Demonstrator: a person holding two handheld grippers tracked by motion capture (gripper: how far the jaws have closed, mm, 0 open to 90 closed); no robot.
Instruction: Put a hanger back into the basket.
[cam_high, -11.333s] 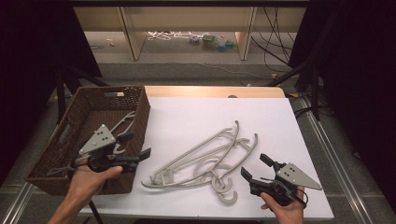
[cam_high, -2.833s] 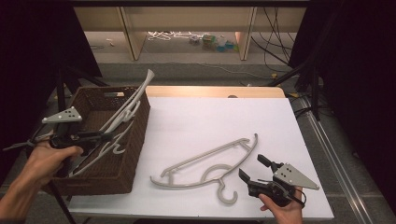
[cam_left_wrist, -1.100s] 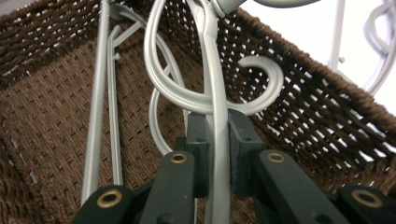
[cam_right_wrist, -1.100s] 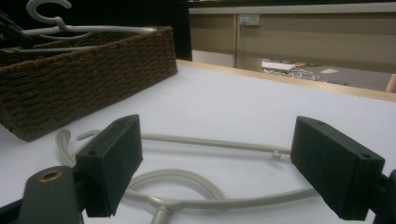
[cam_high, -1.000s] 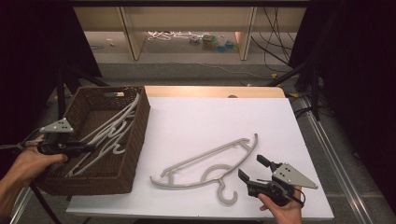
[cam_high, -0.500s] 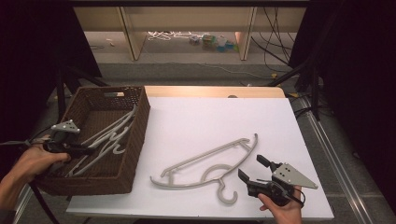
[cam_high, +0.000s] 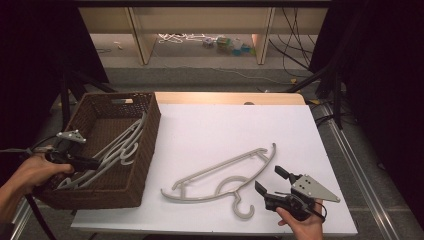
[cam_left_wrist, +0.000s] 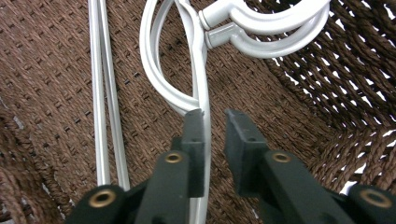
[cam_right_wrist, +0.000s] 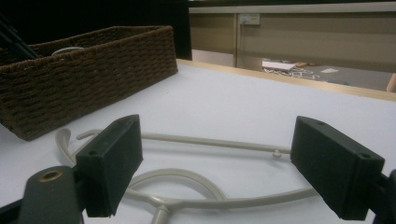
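Observation:
My left gripper (cam_high: 92, 164) reaches into the brown wicker basket (cam_high: 150, 130) from its left side. Its jaws are nearly together, shut on a thin arm of a white hanger (cam_left_wrist: 201, 88) that lies on the basket floor; a narrow gap shows beside the arm in the left gripper view (cam_left_wrist: 215, 114). A second white hanger (cam_left_wrist: 261, 44) lies against it. A beige hanger (cam_high: 225, 170) lies flat on the white table. Just right of its hook my right gripper (cam_high: 269, 179) rests near the front edge, open wide and holding nothing, looking over the hanger (cam_right_wrist: 210, 140).
The basket (cam_right_wrist: 93, 70) stands at the table's left end, its wall between the two grippers. The white table top (cam_high: 225, 125) has a wooden strip along its far edge. Shelves and cables stand on the floor beyond. A metal rail (cam_high: 360, 165) runs along the right.
One of the two hangers has left the table, carried by my left gripper over the basket and lowered inside. In the last second that gripper sank a little with it. My right gripper stayed still.

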